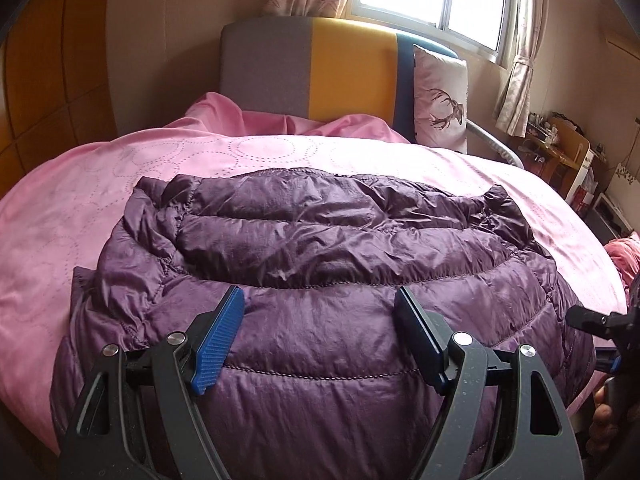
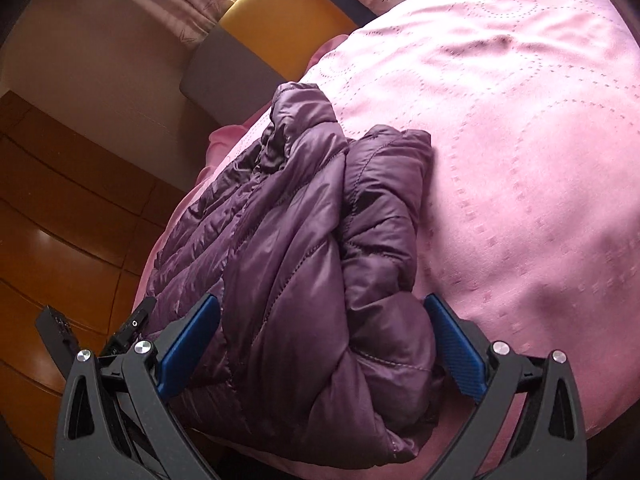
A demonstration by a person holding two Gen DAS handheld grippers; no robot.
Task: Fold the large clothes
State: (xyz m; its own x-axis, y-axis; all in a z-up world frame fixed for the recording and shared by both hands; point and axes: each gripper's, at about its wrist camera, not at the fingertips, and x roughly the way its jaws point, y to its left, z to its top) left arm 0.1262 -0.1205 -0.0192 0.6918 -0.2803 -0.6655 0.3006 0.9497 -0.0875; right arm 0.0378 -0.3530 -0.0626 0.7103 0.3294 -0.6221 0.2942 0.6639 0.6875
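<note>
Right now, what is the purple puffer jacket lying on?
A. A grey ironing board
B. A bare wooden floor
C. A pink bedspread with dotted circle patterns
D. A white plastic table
C: in both wrist views the folded purple puffer jacket rests on the pink bedspread with dotted circles, in front of the grey, yellow and blue headboard.
</note>
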